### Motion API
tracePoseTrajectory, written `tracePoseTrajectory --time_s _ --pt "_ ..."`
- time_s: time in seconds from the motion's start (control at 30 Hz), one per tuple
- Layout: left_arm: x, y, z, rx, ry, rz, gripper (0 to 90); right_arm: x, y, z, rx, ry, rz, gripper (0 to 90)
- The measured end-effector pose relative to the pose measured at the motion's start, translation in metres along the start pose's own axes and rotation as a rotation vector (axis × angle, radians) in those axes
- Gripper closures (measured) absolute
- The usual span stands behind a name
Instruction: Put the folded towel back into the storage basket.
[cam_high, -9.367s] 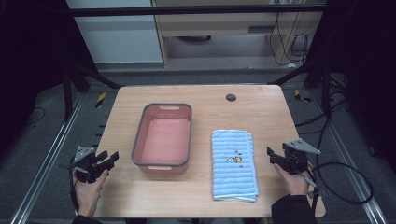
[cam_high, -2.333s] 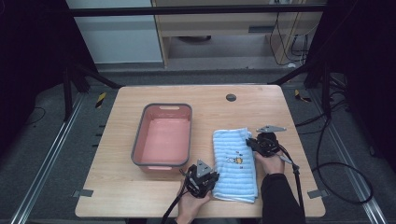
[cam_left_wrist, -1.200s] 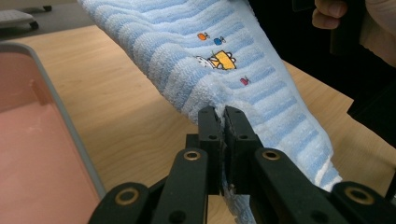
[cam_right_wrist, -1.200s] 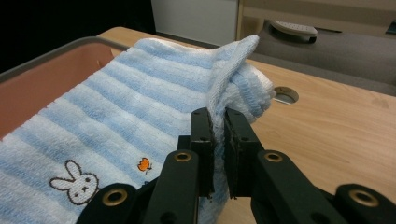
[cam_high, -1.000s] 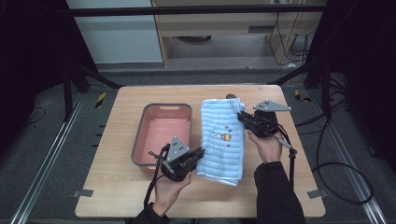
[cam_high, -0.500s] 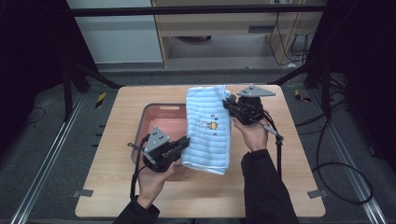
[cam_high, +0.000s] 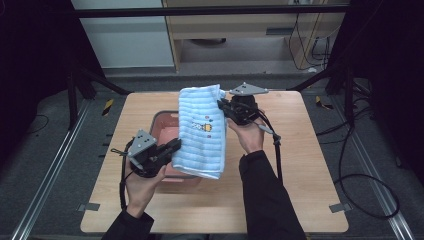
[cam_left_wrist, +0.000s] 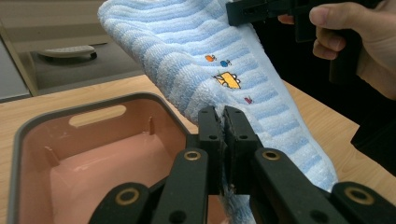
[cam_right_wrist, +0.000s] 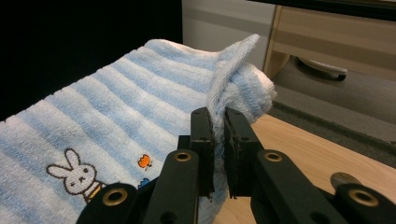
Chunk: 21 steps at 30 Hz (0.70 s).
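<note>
A folded blue-and-white striped towel (cam_high: 202, 132) with a small rabbit picture hangs in the air above the pink tub (cam_high: 162, 120). My left gripper (cam_high: 174, 146) is shut on the towel's near left edge (cam_left_wrist: 205, 100). My right gripper (cam_high: 221, 106) is shut on its far right corner (cam_right_wrist: 236, 65), held higher, so the towel slopes down toward me. The tub (cam_left_wrist: 93, 144) has a grey rim and an empty pink inside. In the left gripper view the right gripper (cam_left_wrist: 252, 11) and its hand show at the top right.
The wooden table (cam_high: 310, 165) has bare room at the right and along the near edge. A small dark round inset (cam_right_wrist: 343, 179) sits in the table's far side. Cables (cam_high: 360, 175) trail off the right edge. A cabinet (cam_high: 240, 20) stands beyond the table.
Both grippers came in from the table's sides, took hold of the towel that lay right of the tub, lifted it, and carried it left over the tub.
</note>
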<state>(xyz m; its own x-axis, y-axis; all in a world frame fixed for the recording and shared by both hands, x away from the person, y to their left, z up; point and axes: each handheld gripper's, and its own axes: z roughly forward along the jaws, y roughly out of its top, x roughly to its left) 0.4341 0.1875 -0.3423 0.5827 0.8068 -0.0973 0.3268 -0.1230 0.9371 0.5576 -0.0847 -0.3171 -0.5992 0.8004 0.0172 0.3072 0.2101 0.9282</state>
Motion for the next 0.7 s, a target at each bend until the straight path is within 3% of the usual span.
tracePoseTrajectory --time_s 0.27,0.7 --pt "0.023 -0.002 -0.008 0.001 0.033 -0.020 86.5 0.011 0.007 0.020 -0.005 0.023 -0.007 83.2" --pt "0.047 -0.010 -0.003 0.017 0.091 -0.045 86.4 0.020 0.008 0.054 -0.033 0.053 0.018 83.2"
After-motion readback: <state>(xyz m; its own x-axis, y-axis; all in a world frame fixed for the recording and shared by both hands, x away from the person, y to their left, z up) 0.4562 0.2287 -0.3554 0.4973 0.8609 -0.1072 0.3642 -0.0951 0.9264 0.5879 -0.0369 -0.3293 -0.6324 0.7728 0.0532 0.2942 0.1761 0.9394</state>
